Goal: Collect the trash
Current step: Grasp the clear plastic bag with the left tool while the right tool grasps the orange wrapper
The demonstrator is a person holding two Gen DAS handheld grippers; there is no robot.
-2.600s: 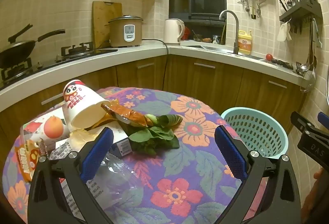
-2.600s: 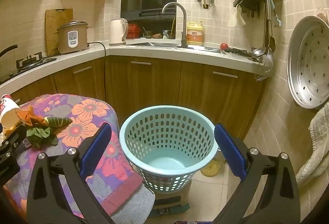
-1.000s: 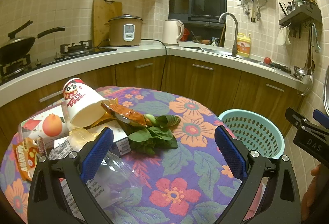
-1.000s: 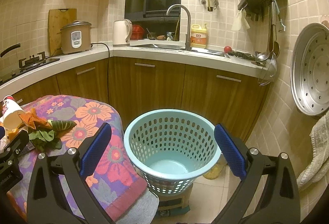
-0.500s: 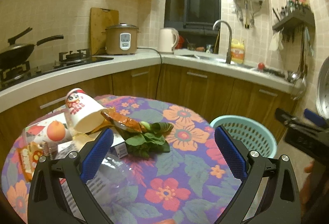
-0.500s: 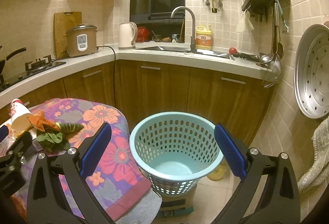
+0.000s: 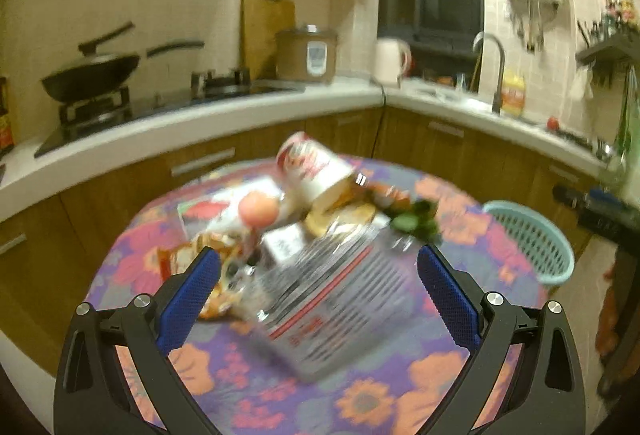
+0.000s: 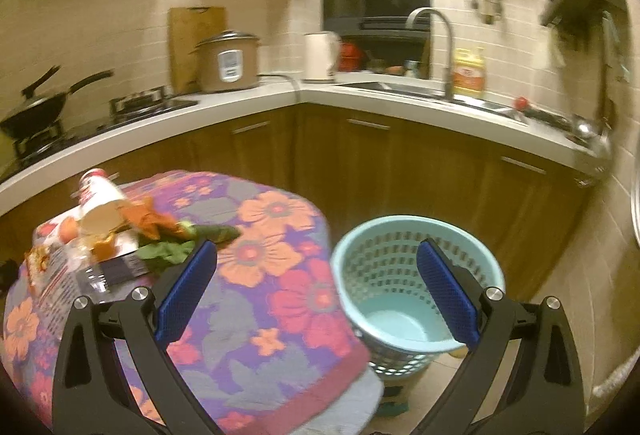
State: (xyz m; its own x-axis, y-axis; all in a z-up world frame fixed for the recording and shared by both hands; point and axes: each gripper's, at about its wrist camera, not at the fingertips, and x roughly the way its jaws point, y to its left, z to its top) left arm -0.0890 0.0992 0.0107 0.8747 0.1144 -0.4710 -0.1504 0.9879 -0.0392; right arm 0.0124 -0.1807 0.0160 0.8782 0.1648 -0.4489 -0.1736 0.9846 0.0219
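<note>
No writing on the trash can be read; the left view is smeared by blur. A clear plastic bag (image 7: 320, 299) shows dark print lines and a red stripe. The paper cup (image 7: 316, 171) lies on its side, white with a red printed band, its mouth toward the bag. Left of the cup lies a carton (image 7: 232, 207) with a peach picture, and below that an orange snack wrapper (image 7: 192, 255). Right of the cup lie a crumpled orange wrapper (image 8: 146, 217) and limp green leaves (image 8: 176, 249).

All of this rests on a round table (image 8: 272, 295) under a soft cloth of orange and red flowers on purple. The basket (image 8: 416, 235), pale blue perforated plastic, stands on the tiled floor just right of the table.

The left gripper (image 7: 318, 299) hangs above the bag, jaws wide apart, holding nothing. The right gripper (image 8: 316, 289) hovers over the table edge beside the basket, jaws also spread and empty.

Behind, a white counter (image 8: 360, 95) tops wooden cabinets in a tiled kitchen.
</note>
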